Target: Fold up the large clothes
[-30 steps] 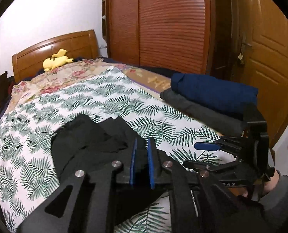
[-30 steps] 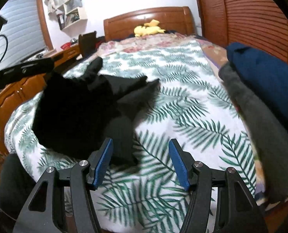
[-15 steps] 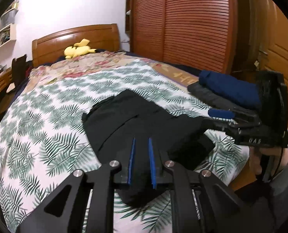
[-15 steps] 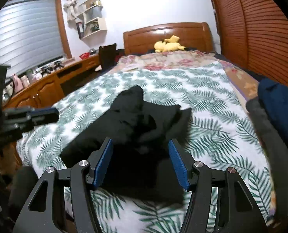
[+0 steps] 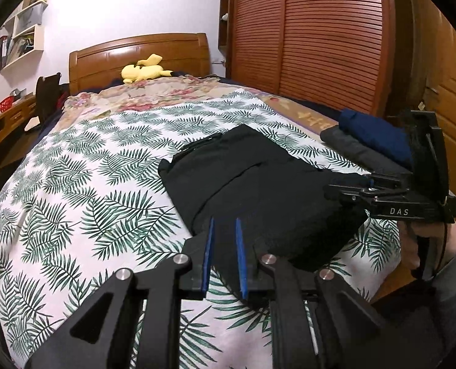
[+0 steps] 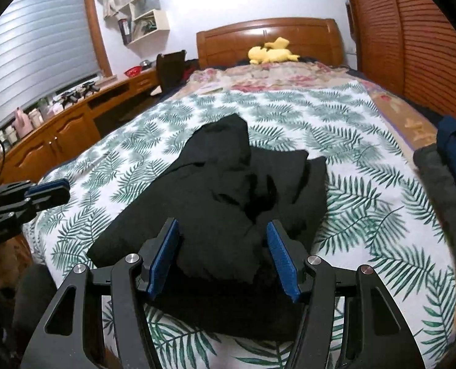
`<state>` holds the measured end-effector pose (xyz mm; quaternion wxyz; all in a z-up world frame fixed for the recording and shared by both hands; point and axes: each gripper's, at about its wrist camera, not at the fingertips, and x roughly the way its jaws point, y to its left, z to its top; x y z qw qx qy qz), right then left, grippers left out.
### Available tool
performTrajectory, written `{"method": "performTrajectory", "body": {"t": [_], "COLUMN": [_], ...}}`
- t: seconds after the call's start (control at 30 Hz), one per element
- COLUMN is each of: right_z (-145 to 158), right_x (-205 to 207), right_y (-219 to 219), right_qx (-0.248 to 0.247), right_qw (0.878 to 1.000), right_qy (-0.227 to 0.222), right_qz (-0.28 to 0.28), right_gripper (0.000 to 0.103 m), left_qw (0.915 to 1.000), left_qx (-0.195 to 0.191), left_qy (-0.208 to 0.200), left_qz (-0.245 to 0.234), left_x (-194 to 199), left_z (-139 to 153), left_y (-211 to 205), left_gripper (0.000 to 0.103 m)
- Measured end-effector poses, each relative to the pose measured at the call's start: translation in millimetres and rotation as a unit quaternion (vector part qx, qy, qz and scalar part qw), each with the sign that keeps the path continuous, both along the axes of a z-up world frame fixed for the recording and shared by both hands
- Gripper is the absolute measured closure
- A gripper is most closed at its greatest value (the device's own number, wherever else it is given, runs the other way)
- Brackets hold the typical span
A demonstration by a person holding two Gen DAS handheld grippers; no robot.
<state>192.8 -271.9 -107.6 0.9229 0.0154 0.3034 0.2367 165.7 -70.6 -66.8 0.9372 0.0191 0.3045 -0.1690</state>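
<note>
A black garment lies bunched on a bed covered by a leaf-print spread, near the foot end and toward the bed's right side. It is only partly folded: its long axis runs from the foot toward the headboard, with loose flaps heaped at the far end.

The right tool sits at the garment's near edge, its blue pads spread wide with a thick hump of cloth lying between them, not pinched. The garment stretches straight ahead of this tool, so the right one is placed to close on the near bulk.

The left tool is at the garment's near left corner. Its pads stand a narrow gap apart, and dark cloth shows in that gap (whether the pads actually pinch it cannot be told). From this tool the garment spreads ahead and to the right.

Both tools are at the near hem, left and right of each other, so the next fold would likely carry that edge away along the long axis.

Two folded items, one navy on one grey, sit stacked at the bed's right edge, just beside the garment.
</note>
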Motion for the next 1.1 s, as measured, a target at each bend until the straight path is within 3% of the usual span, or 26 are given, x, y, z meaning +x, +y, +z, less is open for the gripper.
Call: {"method": "performTrajectory", "body": {"t": [0.13,0.2,0.43,0.63,0.77,0.9,0.97,1.1], "right_z": [-3.0,-0.3,22.0,33.3,11.9,-2.6,-8.9,-19.8], "right_x": [-3.3,-6.8,-26.4,-33.6,-18.2,-12.8,-11.4,-8.0], "right_y": [0.1,-2.1,-6.4,-44.6,-60.0,-58.7,-58.0,-63.9], "right_qx": [0.005,0.013,0.009,0.016,0.006,-0.022,-0.029,-0.029], "right_qw": [1.000,1.000,0.998,0.995,0.997,0.997,0.996,0.995], "right_qy": [0.004,-0.001,-0.062,-0.086,-0.035,-0.012,-0.006,0.015], "right_qz": [0.014,0.023,0.008,-0.051,-0.074,-0.076,-0.081,-0.099], "right_gripper": [0.077,0.086,0.095,0.096,0.096,0.094,0.089,0.067], "left_qw": [1.0000,1.0000,1.0000,1.0000,1.0000,0.9999,0.9999,0.9998], "left_qx": [-0.002,0.000,0.000,0.005,0.001,-0.007,-0.008,-0.009], "left_qy": [0.002,0.002,0.004,0.005,0.006,0.008,0.010,0.013], "left_qz": [0.003,0.004,0.001,0.000,0.002,0.002,0.000,-0.010], "left_x": [0.2,0.5,2.5,4.9,7.2,9.7,13.2,22.5], "left_z": [-3.2,-4.1,-6.1,-7.2,-8.8,-9.7,-10.6,-13.5], "left_y": [2.7,1.5,-0.7,-3.0,-2.4,-2.2,-3.3,-6.3], "left_gripper": [0.091,0.091,0.091,0.091,0.091,0.091,0.090,0.085]}}
